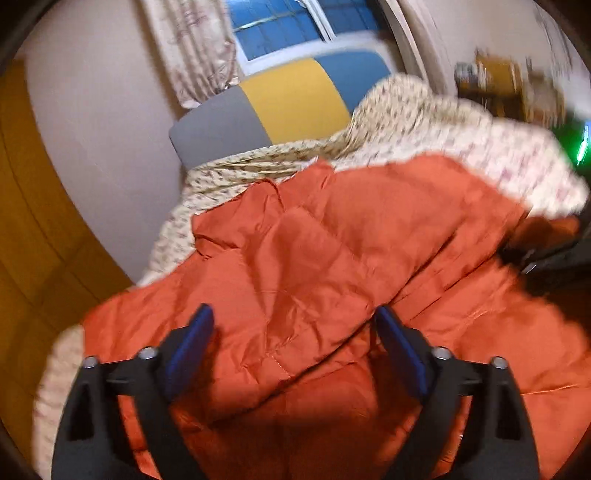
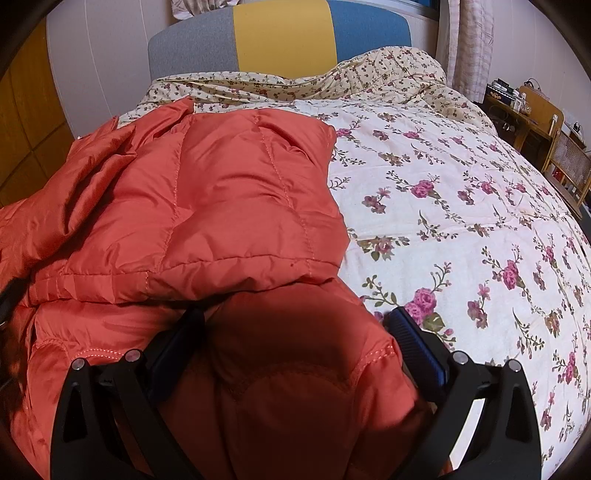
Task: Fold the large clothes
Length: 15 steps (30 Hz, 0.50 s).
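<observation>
left gripper jaws spread; right gripper likewise

Orange-red quilted jacket, stitched in lines of a paler orange, darker where shadow falls near the camera. Cream bedspread printed with pink and magenta roses on olive-green and brown stems; at the head of the bed a yellower cream fabric with smaller dark red and brown sprigs. Headboard in three blocks: grey, mustard yellow, blue. Pale pinkish-white wall; ochre-brown panelling to the left. Beige curtain with a faint brownish pattern. Blue window panes in white frames. Black left gripper and right gripper, both with dark blue pads and silver bolts. Brown wooden furniture at far right.
</observation>
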Each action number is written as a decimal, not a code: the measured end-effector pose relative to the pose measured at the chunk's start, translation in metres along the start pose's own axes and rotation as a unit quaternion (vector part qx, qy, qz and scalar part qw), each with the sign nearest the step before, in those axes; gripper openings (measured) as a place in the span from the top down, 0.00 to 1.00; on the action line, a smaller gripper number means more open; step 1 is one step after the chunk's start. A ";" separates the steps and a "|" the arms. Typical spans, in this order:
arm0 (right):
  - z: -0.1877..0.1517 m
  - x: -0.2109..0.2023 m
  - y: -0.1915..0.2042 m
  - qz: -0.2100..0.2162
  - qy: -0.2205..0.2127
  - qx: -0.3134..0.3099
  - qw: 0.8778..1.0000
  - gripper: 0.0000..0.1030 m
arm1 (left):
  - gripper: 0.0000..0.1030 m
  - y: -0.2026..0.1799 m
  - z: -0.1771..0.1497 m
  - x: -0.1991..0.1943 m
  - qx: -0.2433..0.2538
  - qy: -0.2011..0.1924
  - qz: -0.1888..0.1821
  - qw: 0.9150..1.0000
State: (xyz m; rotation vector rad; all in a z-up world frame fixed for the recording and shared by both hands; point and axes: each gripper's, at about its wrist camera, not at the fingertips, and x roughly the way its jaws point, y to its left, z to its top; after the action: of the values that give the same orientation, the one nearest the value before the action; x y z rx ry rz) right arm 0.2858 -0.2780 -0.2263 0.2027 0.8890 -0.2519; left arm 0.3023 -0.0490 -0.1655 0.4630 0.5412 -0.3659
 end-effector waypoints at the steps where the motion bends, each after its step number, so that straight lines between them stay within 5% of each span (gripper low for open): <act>1: 0.000 -0.001 0.000 -0.002 -0.002 -0.001 1.000 0.03 | 0.13 0.007 0.000 -0.005 -0.027 -0.006 -0.022 0.999; 8: 0.002 -0.031 0.001 0.025 -0.058 -0.006 0.998 0.04 | 0.13 0.057 -0.018 -0.029 -0.173 -0.021 -0.044 0.984; 12: 0.016 -0.063 0.031 0.056 -0.093 -0.053 0.993 0.04 | 0.13 0.101 -0.027 -0.032 -0.254 -0.024 -0.010 0.967; 15: 0.038 -0.077 0.067 0.091 -0.108 -0.082 0.987 0.05 | 0.15 0.129 -0.031 -0.014 -0.293 0.013 0.030 0.955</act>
State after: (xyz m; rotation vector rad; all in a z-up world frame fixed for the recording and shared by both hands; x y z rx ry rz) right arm 0.2873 -0.2151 -0.1382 0.0997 0.6679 -0.0276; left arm 0.3358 0.0771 -0.1398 -0.0911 0.6296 -0.1268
